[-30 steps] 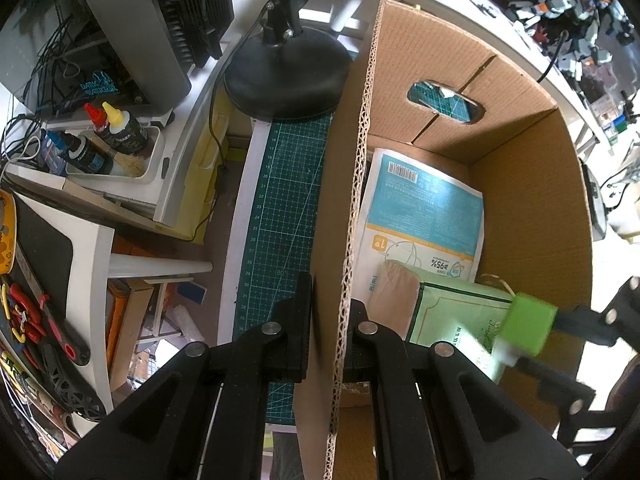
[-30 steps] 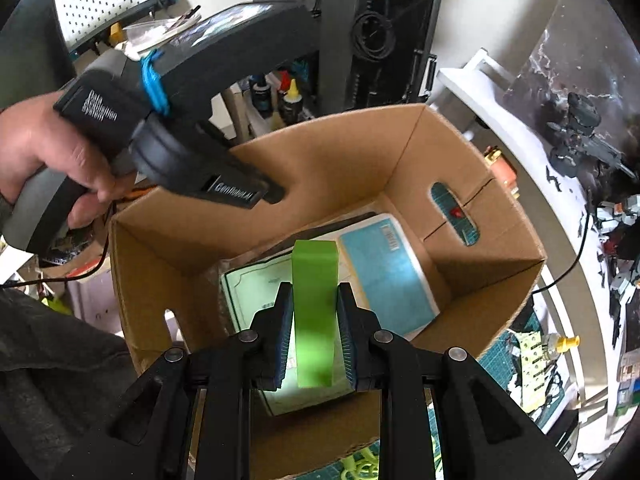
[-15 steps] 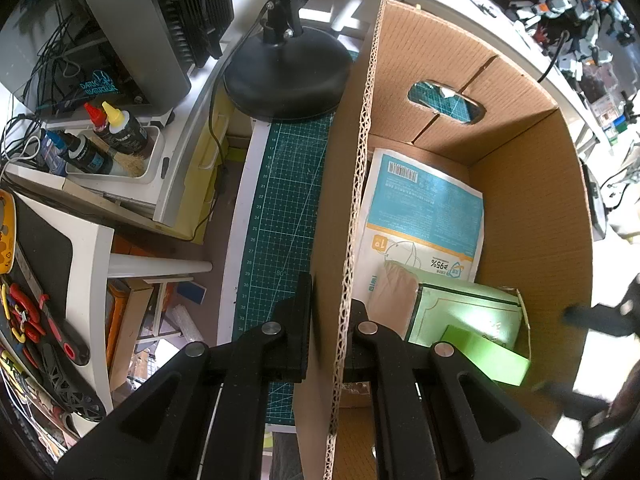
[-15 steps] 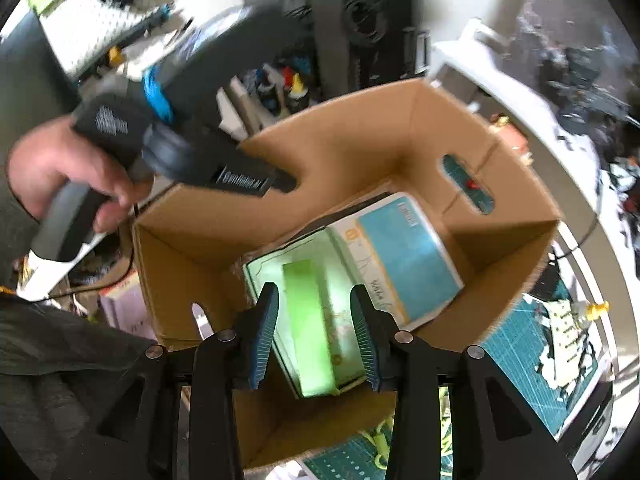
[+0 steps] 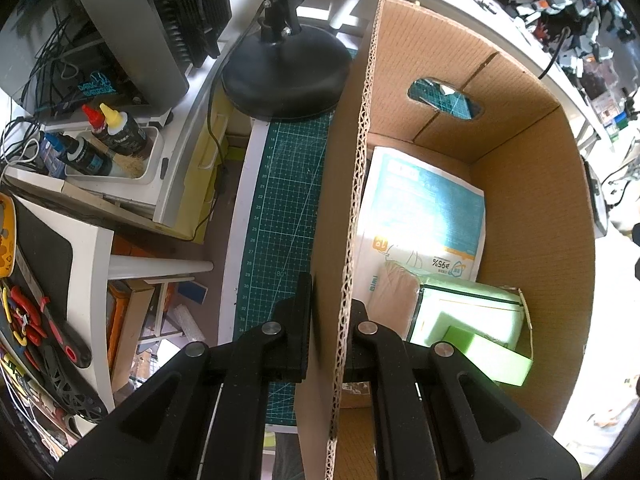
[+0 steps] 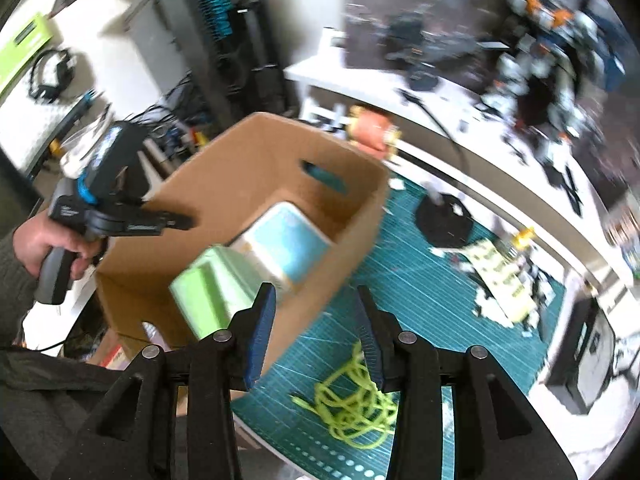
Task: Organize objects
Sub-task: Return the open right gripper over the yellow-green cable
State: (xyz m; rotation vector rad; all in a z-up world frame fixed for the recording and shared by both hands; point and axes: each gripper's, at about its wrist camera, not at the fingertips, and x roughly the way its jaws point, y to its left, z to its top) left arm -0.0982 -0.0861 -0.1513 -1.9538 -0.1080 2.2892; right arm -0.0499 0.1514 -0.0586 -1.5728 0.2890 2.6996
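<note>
My left gripper (image 5: 328,320) is shut on the near wall of the cardboard box (image 5: 360,160), one finger outside and one inside. In the box lie a blue-and-white packet (image 5: 428,208), a pale green packet (image 5: 468,312) and a green block (image 5: 488,354) resting on it. My right gripper (image 6: 316,312) hangs above the box's edge (image 6: 360,240) and the cutting mat (image 6: 420,280), its jaws opening with nothing between them. A tangle of yellow-green cord (image 6: 352,404) lies on the mat under its fingers. A hand (image 6: 36,248) holds the left gripper's handle.
A black lamp base (image 5: 284,76) stands on the green mat (image 5: 276,216) beside the box. Bottles in a white tray (image 5: 100,144) sit at left. Model figures (image 6: 548,60), a small black stand (image 6: 444,220) and paper scraps (image 6: 500,276) crowd the desk to the right.
My right gripper let go of the green block, which now lies in the box, then rose and swung right over the mat. The left gripper has not moved.
</note>
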